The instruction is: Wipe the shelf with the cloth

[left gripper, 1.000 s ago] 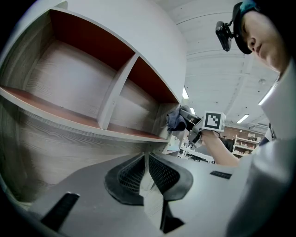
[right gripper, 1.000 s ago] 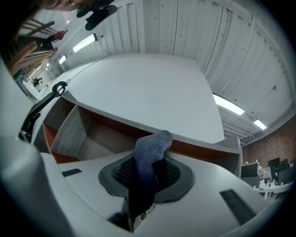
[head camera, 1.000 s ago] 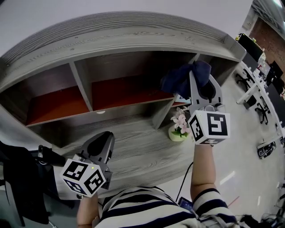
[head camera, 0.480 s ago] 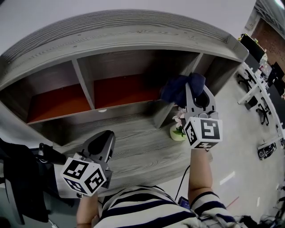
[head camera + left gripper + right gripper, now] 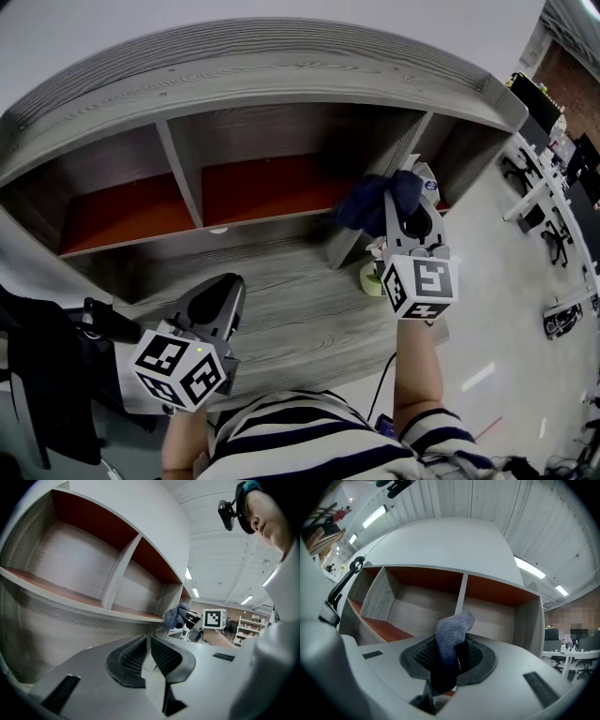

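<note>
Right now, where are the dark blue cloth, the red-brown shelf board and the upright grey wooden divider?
Dark blue cloth (image 5: 367, 202): head view, on its bunched middle.
Red-brown shelf board (image 5: 262, 183): head view, middle bay's bare surface.
Upright grey wooden divider (image 5: 181, 173): head view, its front edge.

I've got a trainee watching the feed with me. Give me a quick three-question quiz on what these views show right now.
1. True or false: the left tongs are shut on the cloth.
2. Where on the shelf unit does the flower pot stand? A) on its top; B) on its grey lower board; C) in its left compartment.
3. Fill in: the upper shelf boards are ___ in colour.
Key: 1 false, the right tongs clamp the cloth and the left tongs are shut on nothing; 2 B; 3 reddish-brown.
</note>
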Motion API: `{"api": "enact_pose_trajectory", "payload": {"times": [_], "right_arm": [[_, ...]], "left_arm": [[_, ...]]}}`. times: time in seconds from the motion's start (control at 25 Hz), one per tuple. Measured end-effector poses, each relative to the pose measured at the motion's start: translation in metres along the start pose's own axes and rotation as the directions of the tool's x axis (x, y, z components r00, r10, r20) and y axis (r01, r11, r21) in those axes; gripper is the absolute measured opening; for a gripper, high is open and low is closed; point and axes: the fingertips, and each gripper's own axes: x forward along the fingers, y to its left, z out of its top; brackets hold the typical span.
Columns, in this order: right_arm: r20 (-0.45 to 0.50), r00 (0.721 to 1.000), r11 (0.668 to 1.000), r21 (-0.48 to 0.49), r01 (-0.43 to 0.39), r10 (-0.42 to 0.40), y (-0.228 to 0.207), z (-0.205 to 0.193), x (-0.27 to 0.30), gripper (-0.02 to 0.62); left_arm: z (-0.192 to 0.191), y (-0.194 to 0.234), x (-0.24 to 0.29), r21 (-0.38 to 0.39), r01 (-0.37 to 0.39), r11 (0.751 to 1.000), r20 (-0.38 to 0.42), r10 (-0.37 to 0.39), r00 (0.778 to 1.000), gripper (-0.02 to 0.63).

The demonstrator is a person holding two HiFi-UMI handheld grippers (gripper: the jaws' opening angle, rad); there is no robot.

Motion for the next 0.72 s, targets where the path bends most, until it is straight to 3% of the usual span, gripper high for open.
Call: {"api": "enact_pose_trajectory", "payload": {"times": [0.36,0.72], "right_arm": [[0.045,0.998,0.998,0.013,-0.055,0.054,0.012,0.026,-0.006,0.097],[0.178,0.952,0.969,-0.033,-0.246,0.248,0.073,0.083,0.005,0.097]], "left_arm": [[0.002,0.0,-0.002,0.001,-0.014,1.0,0.009,0.014,1.0,0.041],[0.008,0.009,-0.017,-0.01,-0.068,0.998,0.048,0.068,0.997,0.041]]}}
